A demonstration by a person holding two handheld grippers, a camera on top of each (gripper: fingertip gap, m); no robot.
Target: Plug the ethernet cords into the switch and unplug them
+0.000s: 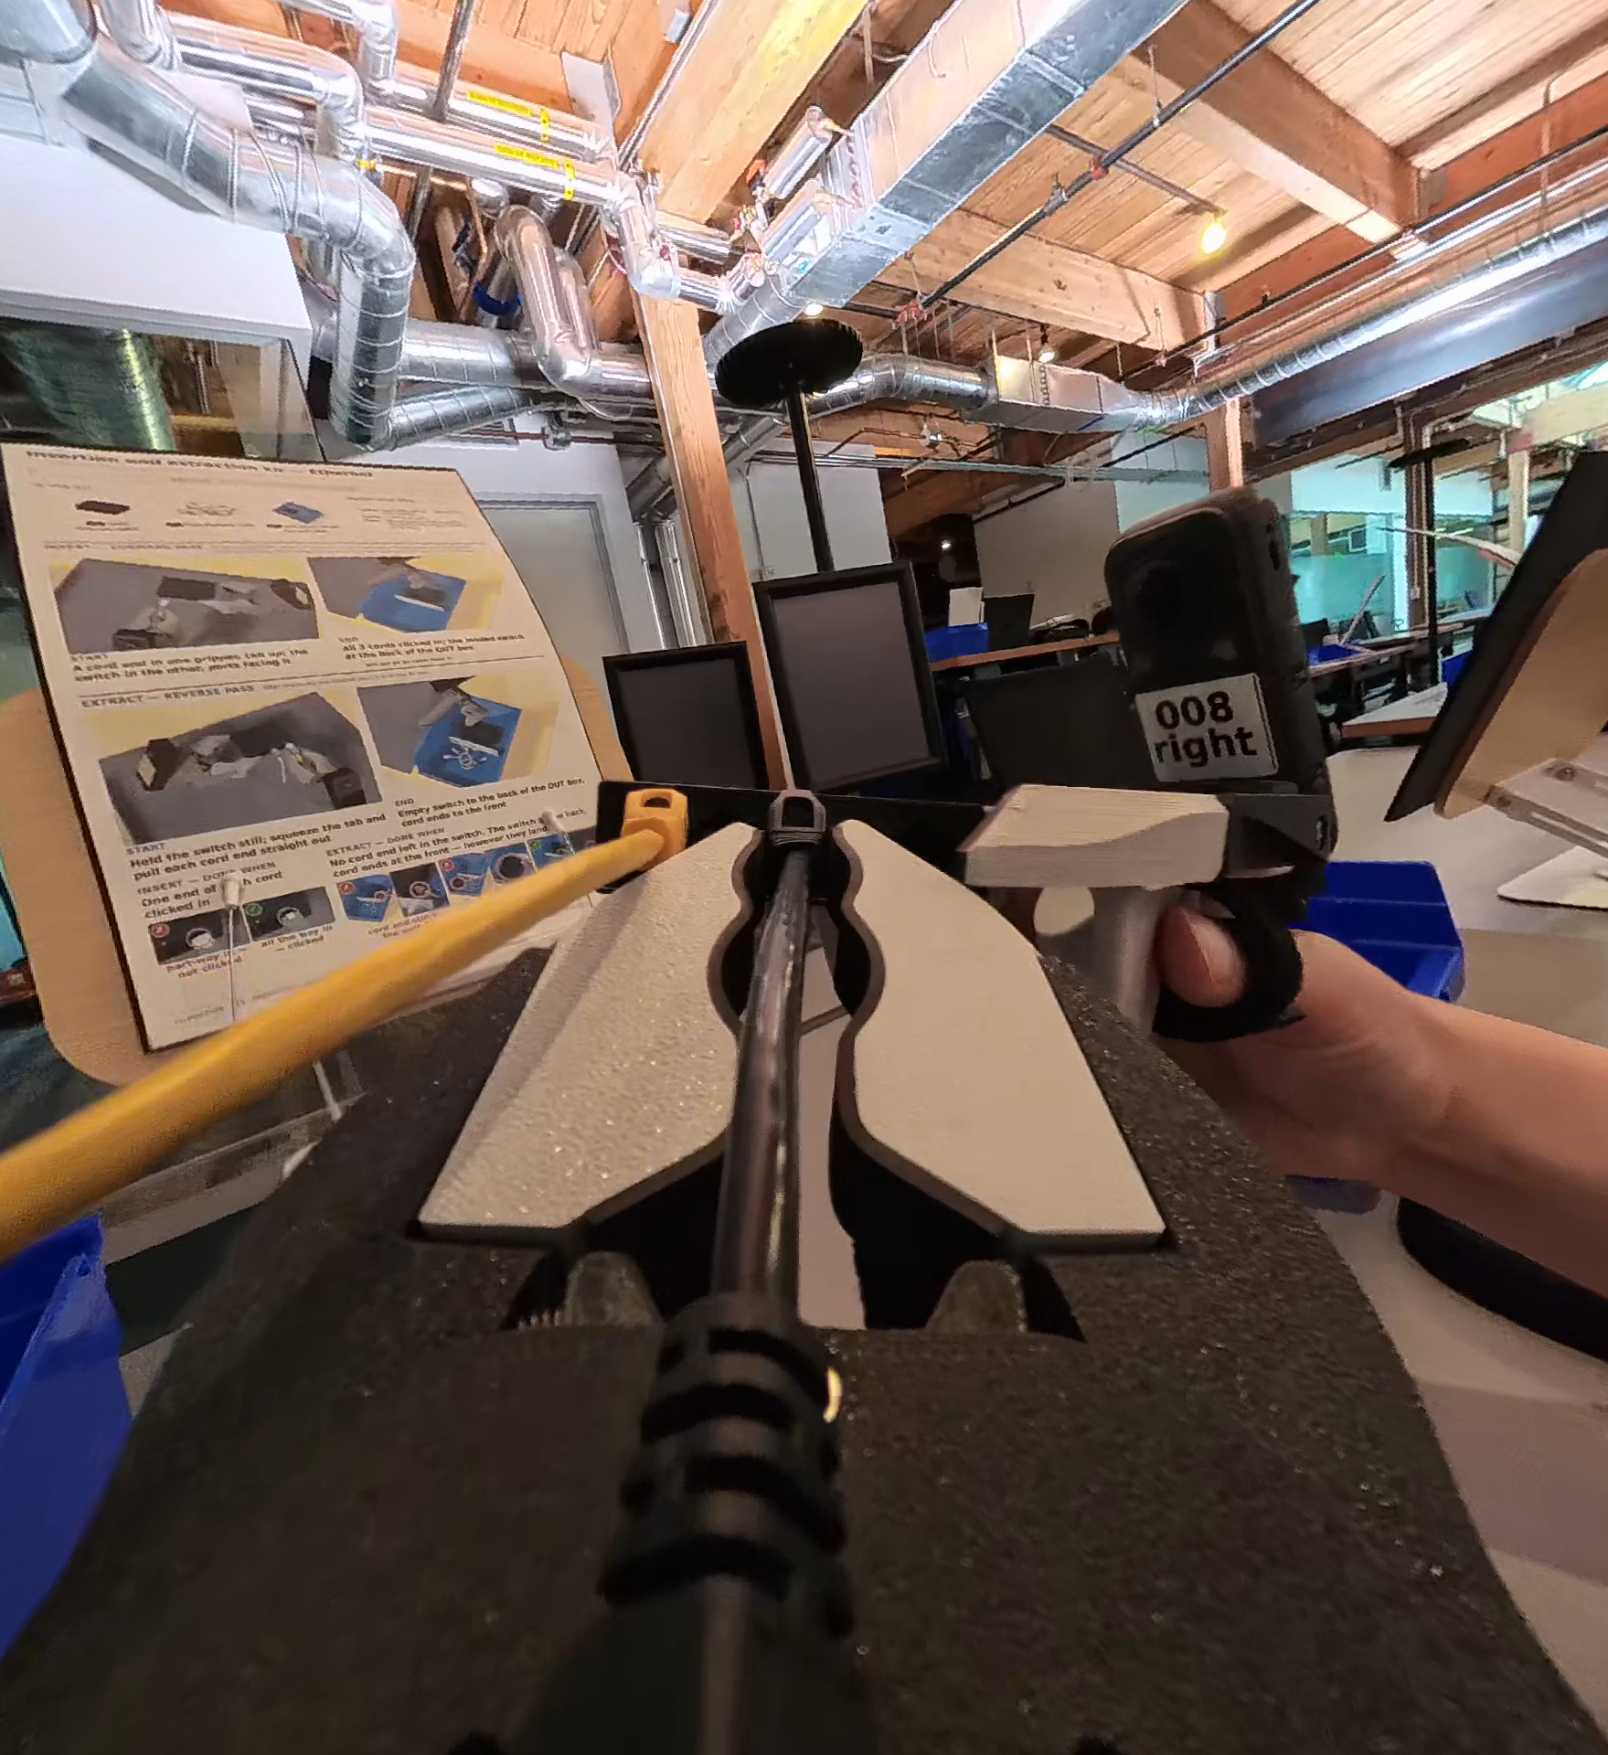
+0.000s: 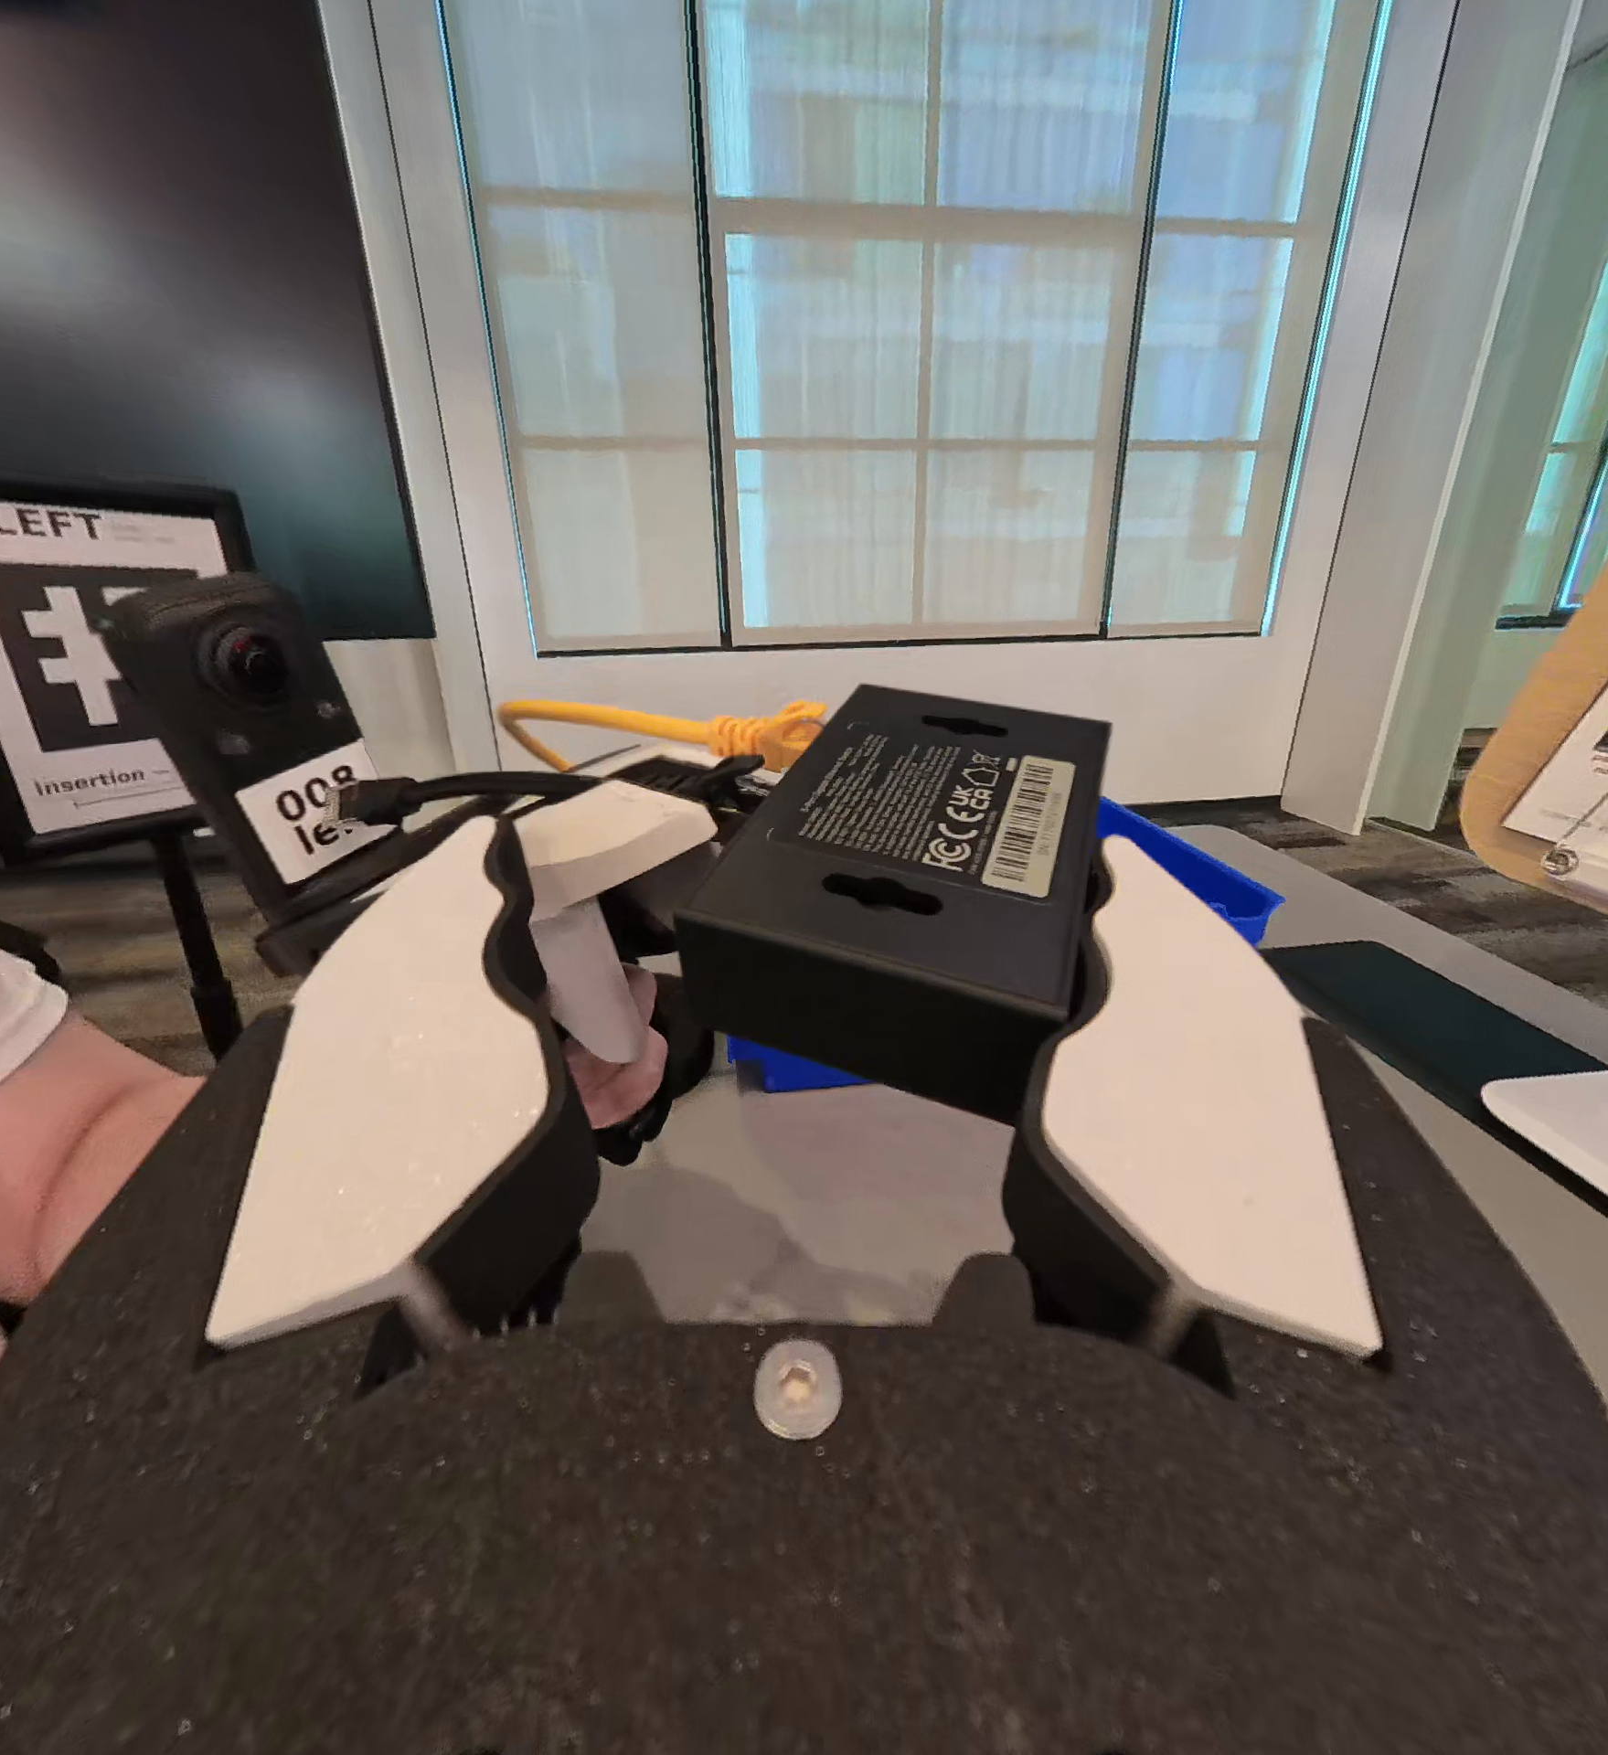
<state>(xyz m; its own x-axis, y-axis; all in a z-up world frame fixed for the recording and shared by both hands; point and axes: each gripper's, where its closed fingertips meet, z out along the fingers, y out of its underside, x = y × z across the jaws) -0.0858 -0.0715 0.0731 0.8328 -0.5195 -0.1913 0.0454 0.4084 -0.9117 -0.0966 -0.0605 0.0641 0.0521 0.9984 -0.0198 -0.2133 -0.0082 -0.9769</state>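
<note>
Your left claw is clenched on the glossy black ethernet cord, with its black ribbed plug boot just past the fingertips and meeting the edge of the flat black box-shaped switch. Whether that plug has latched, you cannot tell from here; the port itself is hidden behind the boot.

Your right claw is grasping the switch across its width, holding it upside down above the grey table, so the labelled underside with its two keyhole slots faces up. The ported side points away from this claw, toward the left one.

Just left of the black boot, the thick yellow ethernet cord already sits in a neighbouring port by its orange-yellow plug. From the right claw, that same yellow plug shows at the far left corner of the switch, the cord looping away behind it.

So, by the look of it, one cord is in and a second is at its port. What remains is confirming the black plug is fully home, plugging in any further cords, then the whole unplugging pass. A blue plastic bin lies below and beyond the switch.
</note>
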